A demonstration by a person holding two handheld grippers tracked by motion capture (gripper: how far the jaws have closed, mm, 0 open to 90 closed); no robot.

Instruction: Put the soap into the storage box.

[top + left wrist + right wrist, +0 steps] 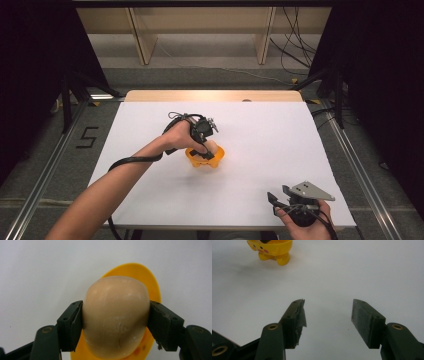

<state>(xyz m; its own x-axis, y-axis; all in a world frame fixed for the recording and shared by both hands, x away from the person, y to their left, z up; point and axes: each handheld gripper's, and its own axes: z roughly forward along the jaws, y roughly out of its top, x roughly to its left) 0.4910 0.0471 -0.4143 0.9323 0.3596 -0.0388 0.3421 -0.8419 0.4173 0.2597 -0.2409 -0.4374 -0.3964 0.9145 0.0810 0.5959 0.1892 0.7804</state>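
Note:
A beige egg-shaped piece (116, 317) sits between the two black jaws of my left gripper (116, 326), which is shut on its sides. Under it lies a yellow cup-like toy (147, 281) with a painted face and small feet (273, 251). In the high view the left gripper (206, 142) hangs over the yellow toy (205, 157) near the middle of the white table (270, 145). My right gripper (327, 315) stands open over bare table, nothing between its jaws. It is at the table's front right corner (280, 199), well apart from the toy.
The white sheet covers the table, with a wooden strip (215, 95) along its far edge. Black cables (295, 45) lie on the floor beyond, near wooden frame legs (142, 40). Metal rails (45, 170) run along both sides of the table.

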